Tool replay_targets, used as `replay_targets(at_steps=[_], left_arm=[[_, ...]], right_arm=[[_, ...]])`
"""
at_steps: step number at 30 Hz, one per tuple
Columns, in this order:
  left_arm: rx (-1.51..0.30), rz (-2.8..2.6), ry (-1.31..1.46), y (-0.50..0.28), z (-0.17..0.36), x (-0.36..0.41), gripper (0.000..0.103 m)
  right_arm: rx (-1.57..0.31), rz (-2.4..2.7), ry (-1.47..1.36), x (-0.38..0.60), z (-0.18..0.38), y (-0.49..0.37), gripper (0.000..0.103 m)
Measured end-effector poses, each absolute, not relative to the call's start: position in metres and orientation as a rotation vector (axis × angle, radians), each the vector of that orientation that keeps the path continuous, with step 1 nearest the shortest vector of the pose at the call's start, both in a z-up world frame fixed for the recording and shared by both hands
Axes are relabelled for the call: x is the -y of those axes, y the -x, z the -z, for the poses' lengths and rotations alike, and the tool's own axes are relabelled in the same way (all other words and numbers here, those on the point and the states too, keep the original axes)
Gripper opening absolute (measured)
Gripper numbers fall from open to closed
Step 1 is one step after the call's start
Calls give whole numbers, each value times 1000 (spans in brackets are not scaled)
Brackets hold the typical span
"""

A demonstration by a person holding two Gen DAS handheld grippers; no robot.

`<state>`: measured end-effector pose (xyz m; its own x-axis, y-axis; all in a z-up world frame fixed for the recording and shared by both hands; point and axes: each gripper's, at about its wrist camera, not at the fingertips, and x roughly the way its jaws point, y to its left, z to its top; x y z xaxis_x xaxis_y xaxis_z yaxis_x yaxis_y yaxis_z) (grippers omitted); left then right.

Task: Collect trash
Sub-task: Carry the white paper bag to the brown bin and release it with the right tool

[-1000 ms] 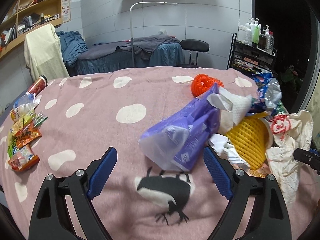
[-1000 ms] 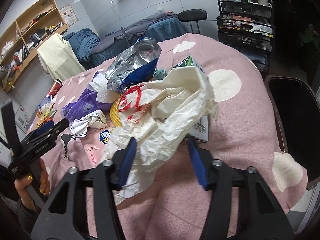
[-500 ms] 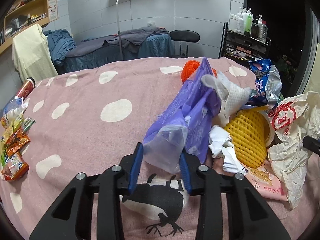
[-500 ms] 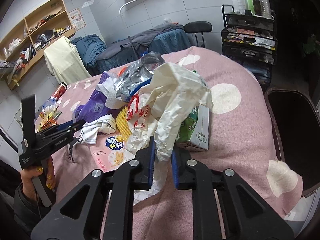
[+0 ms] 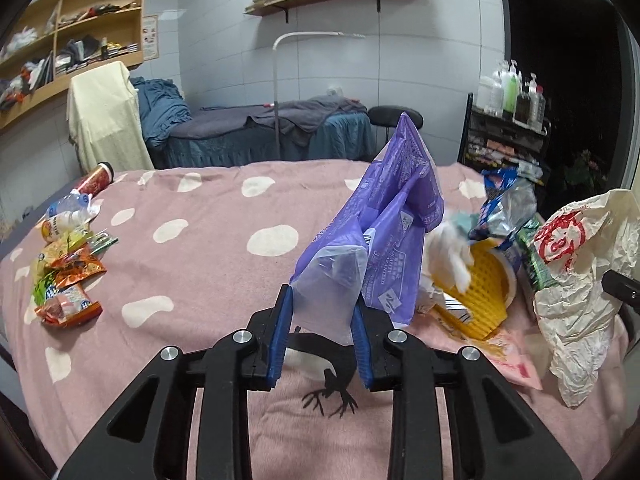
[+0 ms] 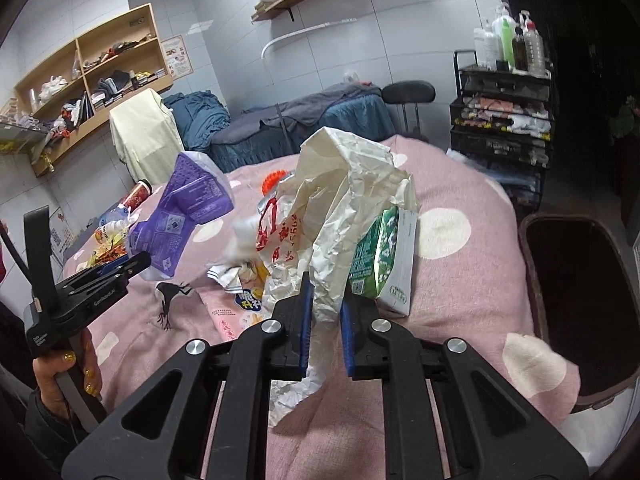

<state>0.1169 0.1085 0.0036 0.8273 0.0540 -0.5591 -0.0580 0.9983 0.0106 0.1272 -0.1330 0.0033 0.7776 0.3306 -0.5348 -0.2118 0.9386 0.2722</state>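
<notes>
Two grippers pinch bags beside yellow mesh (image 5: 486, 280) and green carton (image 6: 380, 258).

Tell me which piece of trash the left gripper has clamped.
The purple plastic bag, pinched in the left gripper; the white crumpled paper bag is in the right gripper.

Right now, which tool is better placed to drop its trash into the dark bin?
Likely the right tool: its crumpled paper bag hangs near the dark bin; the left tool holds the purple bag farther away.
</notes>
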Motion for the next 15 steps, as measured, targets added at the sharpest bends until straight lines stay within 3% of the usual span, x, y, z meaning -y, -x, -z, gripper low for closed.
replay_targets(at_steps=[15], left_arm=[[-477, 182, 14, -94, -36, -17, 28]], right_arm=[[-418, -22, -197, 220, -33, -94, 14]])
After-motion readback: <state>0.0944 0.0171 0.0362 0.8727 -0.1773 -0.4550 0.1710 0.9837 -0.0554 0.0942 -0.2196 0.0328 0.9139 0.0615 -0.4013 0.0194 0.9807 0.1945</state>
